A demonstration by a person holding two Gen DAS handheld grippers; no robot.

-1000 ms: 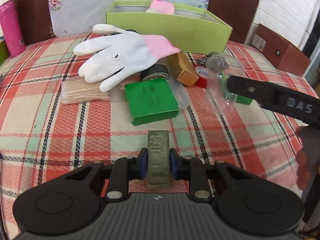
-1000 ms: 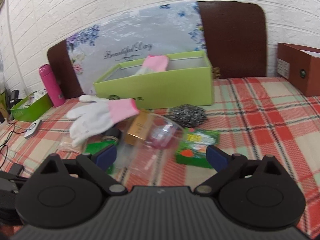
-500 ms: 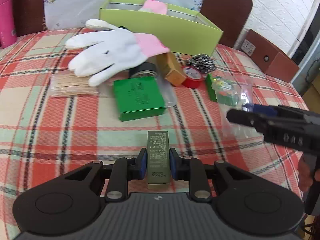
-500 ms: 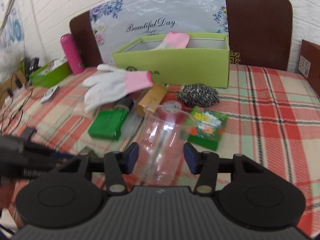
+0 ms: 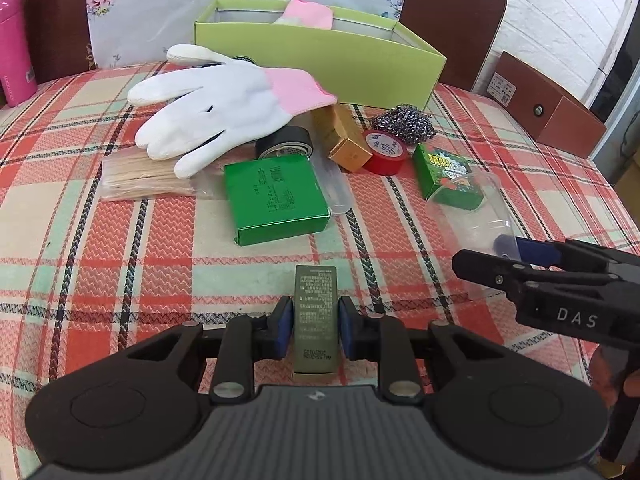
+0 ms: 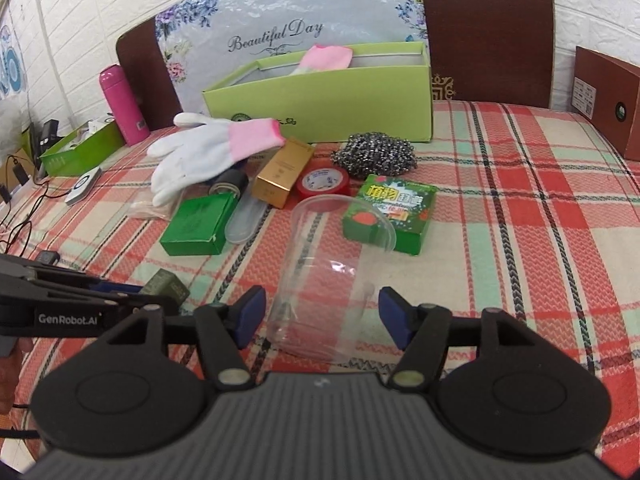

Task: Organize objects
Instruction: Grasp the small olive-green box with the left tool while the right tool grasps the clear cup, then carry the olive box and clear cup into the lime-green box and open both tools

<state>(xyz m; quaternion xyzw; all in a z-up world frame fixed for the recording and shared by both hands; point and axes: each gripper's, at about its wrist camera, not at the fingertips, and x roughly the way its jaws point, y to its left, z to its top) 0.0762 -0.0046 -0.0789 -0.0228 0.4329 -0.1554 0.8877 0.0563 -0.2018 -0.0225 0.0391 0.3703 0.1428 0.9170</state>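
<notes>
My left gripper [image 5: 314, 320] is shut on a small olive-green carton [image 5: 315, 300], held just above the plaid tablecloth; the carton [image 6: 166, 286] also shows in the right wrist view. My right gripper [image 6: 322, 312] straddles a clear plastic cup [image 6: 320, 272] that leans away with its rim toward the clutter. Its jaws are opening, with a gap between each blue pad and the cup. In the left wrist view the right gripper [image 5: 484, 254] sits at the right, the cup [image 5: 472, 208] beyond it. The lime-green box [image 5: 320, 52] stands open at the back with a pink-cuffed glove inside.
Between me and the box lie a white glove [image 5: 224, 100], a toothpick bag [image 5: 140, 176], a green box [image 5: 276, 196], black tape [image 5: 284, 142], a gold carton [image 5: 344, 140], red tape [image 5: 386, 152], a steel scourer [image 5: 402, 120] and a printed green pack [image 5: 444, 176]. A brown box [image 5: 548, 108] sits far right.
The right gripper closed around the clear cup, carried it toward the table's near side, and now its jaws stand wider off the cup. The left gripper keeps its hold and place.
</notes>
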